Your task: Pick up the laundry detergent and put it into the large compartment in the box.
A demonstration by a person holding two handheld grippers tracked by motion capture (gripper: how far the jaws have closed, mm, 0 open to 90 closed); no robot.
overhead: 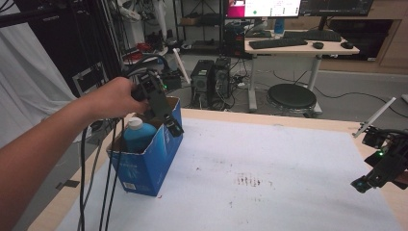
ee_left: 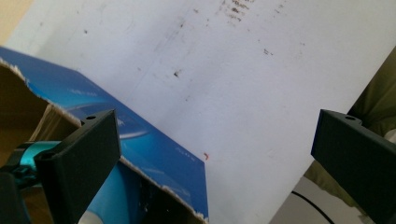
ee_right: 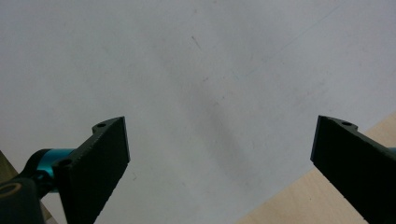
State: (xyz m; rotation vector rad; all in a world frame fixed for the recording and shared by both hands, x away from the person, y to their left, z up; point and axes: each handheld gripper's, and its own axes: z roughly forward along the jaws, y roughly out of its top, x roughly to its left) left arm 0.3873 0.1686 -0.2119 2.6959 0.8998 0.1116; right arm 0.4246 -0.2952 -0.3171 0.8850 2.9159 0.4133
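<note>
Bottle (overhead: 138, 133), blue with a white cap, stands inside a blue cardboard box (overhead: 149, 159) near the left edge of the surface (overhead: 269, 163), towards its far left corner. The left tongs (overhead: 171, 126) hover over the box's open top, just beside the bottle, jaws wide apart with nothing between them; a hand (overhead: 113, 98) grips their body and black cables (overhead: 108, 183) trail down over the left edge. In the left gripper view the box's torn rim (ee_left: 159, 186) lies below the jaws. The right tongs (overhead: 362, 185) hang low at the right edge, well apart from the box, jaws spread over bare white surface (ee_right: 196, 70). Faint dark smudges (overhead: 248, 180) mark the middle of the surface.
</note>
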